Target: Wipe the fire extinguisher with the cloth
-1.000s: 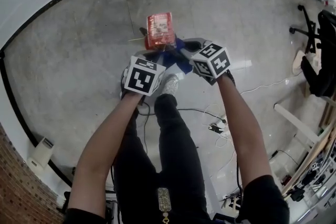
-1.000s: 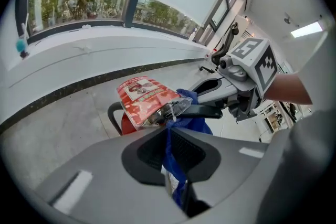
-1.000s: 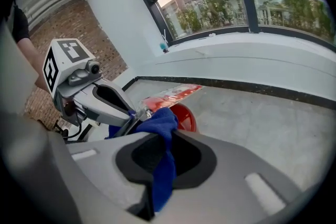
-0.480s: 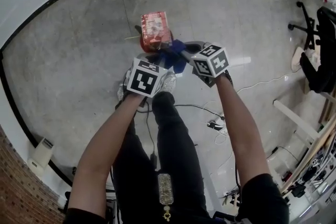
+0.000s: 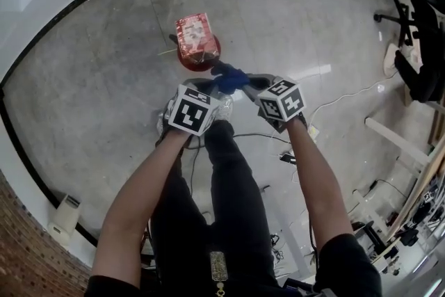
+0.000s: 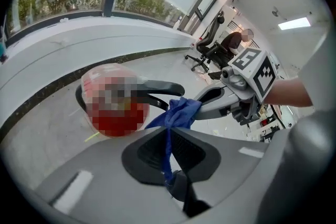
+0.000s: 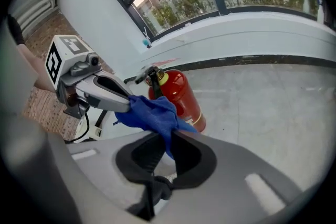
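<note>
A red fire extinguisher stands upright on the grey floor; it also shows in the right gripper view and, partly blurred, in the left gripper view. A blue cloth hangs in the air just short of it, stretched between both grippers. My left gripper is shut on one end of the cloth. From the other side, my right gripper is shut on the cloth. The two sets of jaw tips almost meet. Whether the cloth touches the extinguisher's black handle I cannot tell.
The person's legs and a shoe are directly below the grippers. Cables lie on the floor to the right. Black office chairs stand at the far right. A small white box sits by the curved wall at the lower left.
Both grippers, still holding the cloth, have drawn back from the extinguisher toward the person. The cloth, which lay against the extinguisher's top a second ago, now hangs a little short of it.
</note>
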### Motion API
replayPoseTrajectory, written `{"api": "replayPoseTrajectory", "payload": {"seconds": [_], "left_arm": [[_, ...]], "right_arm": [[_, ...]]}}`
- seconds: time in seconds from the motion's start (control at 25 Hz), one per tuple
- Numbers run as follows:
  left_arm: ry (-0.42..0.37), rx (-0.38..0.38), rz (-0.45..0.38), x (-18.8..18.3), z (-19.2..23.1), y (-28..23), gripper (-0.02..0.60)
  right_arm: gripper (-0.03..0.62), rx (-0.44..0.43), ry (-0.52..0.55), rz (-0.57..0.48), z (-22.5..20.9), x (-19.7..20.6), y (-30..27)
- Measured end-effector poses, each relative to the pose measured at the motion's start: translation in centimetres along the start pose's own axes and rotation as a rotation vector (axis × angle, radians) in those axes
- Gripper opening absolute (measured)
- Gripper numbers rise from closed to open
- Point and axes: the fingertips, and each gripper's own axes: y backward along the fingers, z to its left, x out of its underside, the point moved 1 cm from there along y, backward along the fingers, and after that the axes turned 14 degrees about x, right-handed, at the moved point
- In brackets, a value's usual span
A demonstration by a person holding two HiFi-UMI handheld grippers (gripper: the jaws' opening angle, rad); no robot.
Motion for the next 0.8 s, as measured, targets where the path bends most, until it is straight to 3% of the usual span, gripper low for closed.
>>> {"api": "replayPoseTrajectory", "payload": {"seconds": [0.24,0.36,0.44,0.56,0.72,0.8], "left_arm": [[-0.078,0.016,-0.003,1.0,0.0,3.6,0.038],[-0.15,0.018,-0.012,0.7,0.2,6.0,0.075],[-0.21,0.037,-0.017,0.3,0.0,7.8,0.132],[-0.336,0.087,-0.028,-0.7,-0.5,11.3,0.203],[-0.559,0.222,-0.045,-3.6,-3.5,14.8,0.3],[-0.63,0.251,-0.033,-4.8,-4.0,15.9,0.309]], "right_arm": [[0.029,-0.009,-0.031,-0.077,4.7,-0.8,2.7],[0.029,0.006,-0.042,-0.138,6.9,-2.8,4.2],[0.029,0.033,-0.065,-0.188,7.9,-4.4,5.5],[0.029,0.059,-0.106,-0.263,10.1,-7.3,7.2],[0.029,0.05,-0.084,-0.355,13.9,-11.7,9.1],[0.029,0.051,-0.072,-0.377,15.0,-13.1,9.5]]}}
